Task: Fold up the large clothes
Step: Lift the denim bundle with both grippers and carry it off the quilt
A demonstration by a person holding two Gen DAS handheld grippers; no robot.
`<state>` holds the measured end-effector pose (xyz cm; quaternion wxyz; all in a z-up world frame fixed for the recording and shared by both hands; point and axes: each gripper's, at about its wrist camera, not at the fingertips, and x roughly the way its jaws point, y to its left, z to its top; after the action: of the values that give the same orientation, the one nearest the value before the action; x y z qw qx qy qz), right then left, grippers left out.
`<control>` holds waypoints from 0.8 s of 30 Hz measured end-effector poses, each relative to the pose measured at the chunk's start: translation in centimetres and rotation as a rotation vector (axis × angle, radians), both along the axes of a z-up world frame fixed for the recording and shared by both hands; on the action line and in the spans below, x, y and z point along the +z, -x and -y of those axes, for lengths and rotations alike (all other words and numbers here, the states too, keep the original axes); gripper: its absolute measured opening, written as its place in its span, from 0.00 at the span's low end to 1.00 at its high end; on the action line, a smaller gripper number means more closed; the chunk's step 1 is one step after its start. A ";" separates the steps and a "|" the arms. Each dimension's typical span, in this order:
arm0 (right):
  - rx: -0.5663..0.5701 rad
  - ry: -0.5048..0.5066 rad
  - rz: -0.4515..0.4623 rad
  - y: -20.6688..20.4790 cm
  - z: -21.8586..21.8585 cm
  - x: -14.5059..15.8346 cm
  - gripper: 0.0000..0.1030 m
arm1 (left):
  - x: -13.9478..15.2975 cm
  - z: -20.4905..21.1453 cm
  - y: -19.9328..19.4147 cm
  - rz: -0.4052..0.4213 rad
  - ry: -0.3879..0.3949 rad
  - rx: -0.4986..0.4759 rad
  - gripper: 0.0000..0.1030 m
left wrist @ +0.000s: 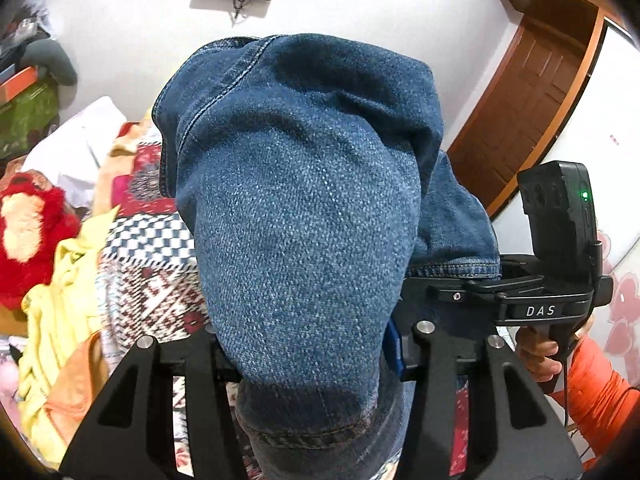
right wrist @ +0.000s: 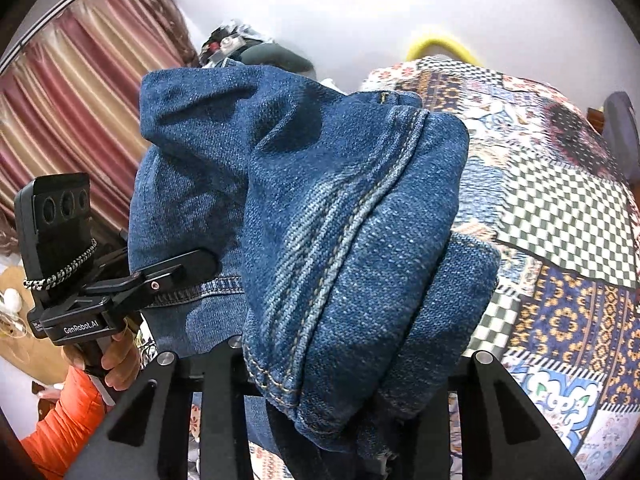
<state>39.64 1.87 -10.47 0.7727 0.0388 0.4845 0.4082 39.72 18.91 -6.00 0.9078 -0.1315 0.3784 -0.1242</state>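
Note:
A pair of blue denim jeans (left wrist: 304, 184) is bunched up and held off the bed, filling the middle of both views. In the left wrist view my left gripper (left wrist: 312, 360) is shut on a thick fold of the denim, which hides its fingertips. To its right, my right gripper (left wrist: 456, 280) clamps a stitched hem of the same jeans. In the right wrist view my right gripper (right wrist: 340, 380) grips a seamed fold of the jeans (right wrist: 320, 200), fingertips buried in cloth. The left gripper (right wrist: 180, 270) bites the hem at the left, with a hand (right wrist: 120, 364) on its handle.
A patchwork bedspread (right wrist: 560, 208) lies under and to the right of the jeans. Yellow clothes (left wrist: 60, 292) and a red fluffy item (left wrist: 32, 232) are piled at the left. A wooden door (left wrist: 532, 92), striped curtains (right wrist: 80, 100) and an orange sleeve (left wrist: 600, 392) border the space.

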 end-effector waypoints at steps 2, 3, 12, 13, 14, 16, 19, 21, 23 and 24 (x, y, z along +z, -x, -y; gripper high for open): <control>0.017 0.006 -0.005 0.6 -1.4 -0.2 0.33 | -0.4 -1.5 1.1 -0.010 0.008 0.019 0.49; 0.027 0.009 -0.012 0.6 -2.4 -0.6 0.33 | -0.2 -2.0 1.7 -0.013 0.012 0.024 0.49; 0.080 0.075 -0.116 0.6 -9.1 -6.5 0.33 | -6.4 -8.1 2.7 -0.145 0.093 0.101 0.49; 0.082 0.087 -0.141 0.4 -9.8 -7.8 0.33 | -7.3 -8.5 2.6 -0.169 0.099 0.103 0.49; 0.082 0.095 -0.162 0.3 -10.3 -8.7 0.33 | -8.3 -8.8 2.2 -0.194 0.104 0.104 0.49; 0.075 0.112 -0.213 -0.4 -11.2 -11.1 0.33 | -10.6 -9.8 1.3 -0.248 0.112 0.107 0.49; 0.058 0.108 -0.271 -1.5 -12.2 -14.0 0.33 | -13.3 -11.0 0.0 -0.293 0.135 0.115 0.49; 0.053 0.094 -0.290 -2.2 -12.4 -14.9 0.33 | -14.4 -11.8 -0.7 -0.307 0.154 0.123 0.51; 0.057 0.096 -0.302 -3.1 -12.7 -15.7 0.34 | -15.7 -12.7 -1.5 -0.324 0.178 0.133 0.56; 0.067 0.105 -0.304 -3.5 -13.0 -16.2 0.34 | -16.0 -12.9 -1.8 -0.332 0.189 0.137 0.57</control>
<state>43.16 14.86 -26.65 0.6776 0.0435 0.6174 0.3972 41.51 31.78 -22.03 0.8228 -0.2601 0.4999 -0.0734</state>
